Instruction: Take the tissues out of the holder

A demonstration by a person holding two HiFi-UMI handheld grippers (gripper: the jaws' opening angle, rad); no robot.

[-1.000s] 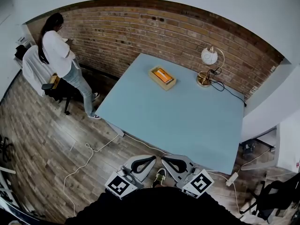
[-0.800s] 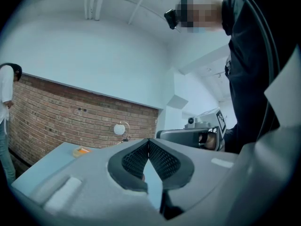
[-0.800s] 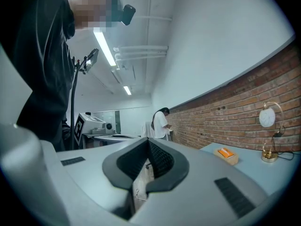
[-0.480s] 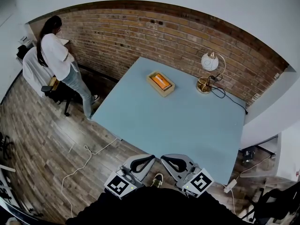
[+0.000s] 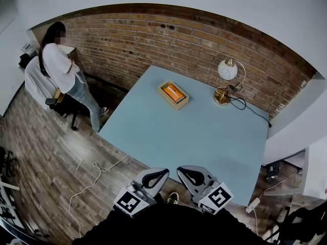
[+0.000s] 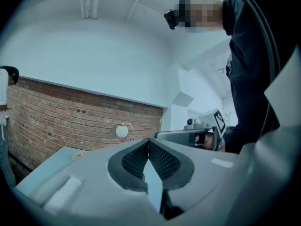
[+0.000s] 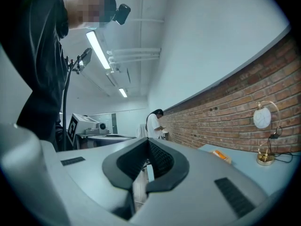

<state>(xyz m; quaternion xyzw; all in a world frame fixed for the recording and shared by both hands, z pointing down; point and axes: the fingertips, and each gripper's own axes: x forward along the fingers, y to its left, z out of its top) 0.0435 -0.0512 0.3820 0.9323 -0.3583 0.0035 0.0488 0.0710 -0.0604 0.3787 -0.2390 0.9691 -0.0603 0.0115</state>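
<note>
Tissues (image 5: 174, 91) in the far holder (image 5: 180, 104), too small for detail

You hold the left gripper (image 5: 162, 173) and right gripper (image 5: 181, 170) side by side at the near edge of the table (image 5: 204, 142). The holder (image 5: 166, 93) with orange tissues (image 5: 174, 90) sits far across it, well apart from both. A lamp (image 5: 227, 70) stands to its right, near the brick wall (image 5: 153, 40). A person (image 5: 60, 65) stands far left.

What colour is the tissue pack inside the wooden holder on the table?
Orange. The flat tissue pack shows best in the head view.
</note>
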